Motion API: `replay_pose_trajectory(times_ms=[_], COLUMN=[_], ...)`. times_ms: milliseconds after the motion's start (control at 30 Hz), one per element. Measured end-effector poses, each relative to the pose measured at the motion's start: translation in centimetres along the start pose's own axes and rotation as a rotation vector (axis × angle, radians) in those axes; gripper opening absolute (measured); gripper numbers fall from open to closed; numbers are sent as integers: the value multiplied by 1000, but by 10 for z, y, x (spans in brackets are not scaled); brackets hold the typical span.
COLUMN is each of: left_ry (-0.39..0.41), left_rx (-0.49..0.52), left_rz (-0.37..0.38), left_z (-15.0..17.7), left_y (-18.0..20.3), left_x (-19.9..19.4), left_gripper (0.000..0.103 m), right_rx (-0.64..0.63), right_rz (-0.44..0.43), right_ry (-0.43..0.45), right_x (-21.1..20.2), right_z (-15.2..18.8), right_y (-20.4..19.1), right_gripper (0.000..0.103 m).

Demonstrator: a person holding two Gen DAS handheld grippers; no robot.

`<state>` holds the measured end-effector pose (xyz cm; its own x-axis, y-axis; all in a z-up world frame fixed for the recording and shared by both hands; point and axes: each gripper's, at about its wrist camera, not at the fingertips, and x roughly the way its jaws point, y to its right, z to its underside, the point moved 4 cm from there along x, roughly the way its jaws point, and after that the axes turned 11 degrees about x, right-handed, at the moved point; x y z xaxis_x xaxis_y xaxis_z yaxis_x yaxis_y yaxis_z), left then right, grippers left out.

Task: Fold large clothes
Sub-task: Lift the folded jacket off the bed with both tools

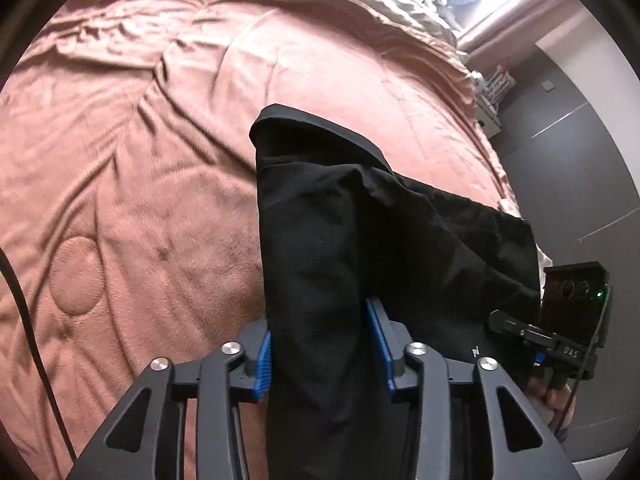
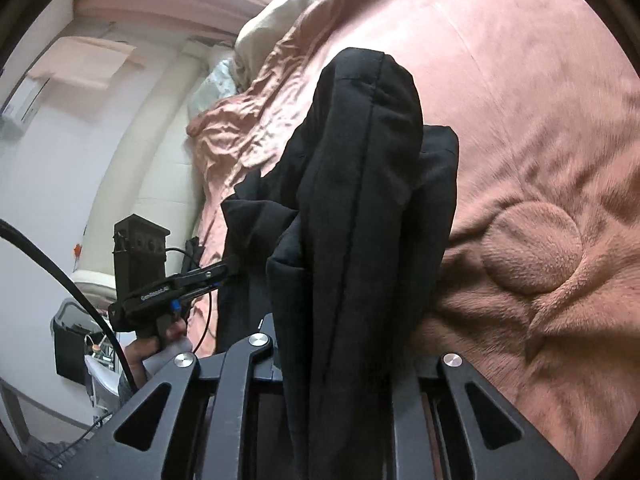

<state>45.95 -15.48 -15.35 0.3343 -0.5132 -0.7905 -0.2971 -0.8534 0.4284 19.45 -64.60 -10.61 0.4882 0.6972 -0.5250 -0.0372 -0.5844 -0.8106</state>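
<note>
Two grippers, one black garment [image 1: 352,240] strung between them over pink bedspread [image 1: 140,160].

Left gripper [image 1: 324,344]: blue pads [image 1: 378,344] either side of a thick fold of the black cloth, cloth filling the gap and running up and away from the jaws. Clamped on the garment, pads pressing on both sides. Fabric then draping off to the right toward the other tool, folded edge at top lying against the bedspread.

Right gripper [image 2: 340,364]: pads hidden behind the cloth in its own view, jaws drawn nearly together, pinching a bunched, seamed fold of the same garment [image 2: 360,200]. Cloth standing up tall directly ahead of the jaws, blocking most of centre view; loose layers spilling to the left side of the tool.

Each tool visible from the other cam: right gripper [image 1: 520,332] at lower right edge of left view, w/ fingers of a hand [image 1: 552,396] on its handle; left gripper [image 2: 224,270] at mid-left of right view, held by a hand [image 2: 156,348], tip buried in the black fabric.

Garment: lifted at the near bed edge, far part resting on bedspread [image 2: 540,140]. Round quilted patch [image 2: 532,248] just right of the cloth in right view. Beige blanket [image 2: 272,24] bunched at far end of bed.
</note>
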Motion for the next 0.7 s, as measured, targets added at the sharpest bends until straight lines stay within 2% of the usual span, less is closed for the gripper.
replay_pose_trajectory(times_ms=[133,300,433,700], left_ry=[57,139,217,327], left_rx=[-6,12,29,39], left_rz=[25,20,19,-24], left_z=[3,8,9,15], left_y=[3,12,19,17], left_x=[-24,-66,-104,-184], left_gripper=[34,29,28,27], right_rx=[-39,-99,-152,-243], right_rz=[-12,-16,-34,-85], right_ry=[30,57,81,102], right_x=[-7,-15,-22,-9], right_z=[11,25,35,60], right_y=[-27,-62,-93,-163], right_gripper=[14,14,14,14])
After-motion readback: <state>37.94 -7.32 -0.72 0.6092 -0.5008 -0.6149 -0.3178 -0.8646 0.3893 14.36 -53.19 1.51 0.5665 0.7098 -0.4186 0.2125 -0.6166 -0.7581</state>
